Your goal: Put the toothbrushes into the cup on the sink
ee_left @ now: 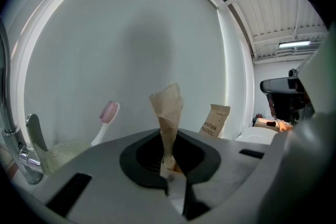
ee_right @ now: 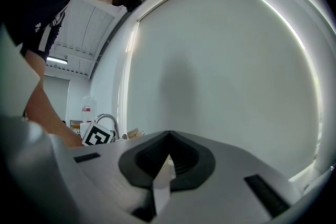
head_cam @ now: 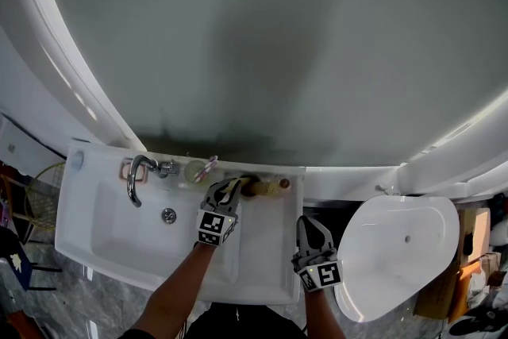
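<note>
Left gripper clenched on brown paper-wrapped toothbrush, frame centre, at white sink back edge. Pink-headed toothbrush stands in pale cup just left. Right gripper closed, empty, lower right.

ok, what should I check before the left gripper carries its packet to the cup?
1. Grip on the wrapped toothbrush: ok, the left gripper is shut on its paper wrapper.
2. Cup found: ok, to the left of the grip, beside the faucet.
3. Room in the cup: cannot tell; a pink toothbrush already stands in it.
4. Right gripper out of the way: ok, shut, empty, back at the sink's front right corner.
5. Second packet: ok, on the ledge to the right, apart from the held one.
</note>
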A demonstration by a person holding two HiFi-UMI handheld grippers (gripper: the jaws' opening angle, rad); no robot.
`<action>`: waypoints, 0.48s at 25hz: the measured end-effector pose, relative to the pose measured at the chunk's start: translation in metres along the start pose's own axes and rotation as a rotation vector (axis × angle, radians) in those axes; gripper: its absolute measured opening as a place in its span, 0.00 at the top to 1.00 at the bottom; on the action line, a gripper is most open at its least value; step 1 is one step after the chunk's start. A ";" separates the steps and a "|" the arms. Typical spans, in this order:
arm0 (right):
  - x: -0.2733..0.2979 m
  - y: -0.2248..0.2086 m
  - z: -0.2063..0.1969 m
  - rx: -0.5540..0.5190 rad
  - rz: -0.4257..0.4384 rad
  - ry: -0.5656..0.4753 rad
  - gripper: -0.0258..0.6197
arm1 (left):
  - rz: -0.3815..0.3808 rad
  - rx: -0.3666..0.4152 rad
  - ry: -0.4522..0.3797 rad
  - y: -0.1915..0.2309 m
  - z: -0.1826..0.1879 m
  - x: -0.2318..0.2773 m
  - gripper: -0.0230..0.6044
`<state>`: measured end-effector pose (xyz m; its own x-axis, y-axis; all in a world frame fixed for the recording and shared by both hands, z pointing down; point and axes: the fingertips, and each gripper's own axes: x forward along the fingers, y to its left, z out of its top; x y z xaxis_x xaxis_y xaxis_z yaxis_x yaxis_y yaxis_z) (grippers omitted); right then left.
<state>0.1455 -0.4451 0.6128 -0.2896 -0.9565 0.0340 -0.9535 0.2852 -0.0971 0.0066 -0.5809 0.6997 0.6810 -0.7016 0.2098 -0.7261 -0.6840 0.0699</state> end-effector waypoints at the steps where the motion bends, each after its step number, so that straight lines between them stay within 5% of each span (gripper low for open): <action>1: 0.000 0.000 0.000 0.000 0.001 0.000 0.92 | 0.003 0.003 0.005 0.000 0.000 0.000 0.89; 8: -0.001 -0.002 0.002 0.004 0.009 -0.003 0.92 | -0.029 -0.008 -0.023 -0.008 0.006 0.000 0.88; 10: 0.000 -0.001 0.002 0.004 0.011 -0.002 0.92 | -0.046 -0.013 -0.037 -0.011 0.009 -0.001 0.65; 12: 0.001 0.000 0.002 0.005 0.016 -0.002 0.92 | -0.059 -0.019 -0.052 -0.013 0.012 -0.003 0.58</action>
<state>0.1451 -0.4459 0.6109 -0.3047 -0.9520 0.0302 -0.9483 0.3003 -0.1024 0.0151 -0.5728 0.6862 0.7267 -0.6696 0.1535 -0.6855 -0.7213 0.0988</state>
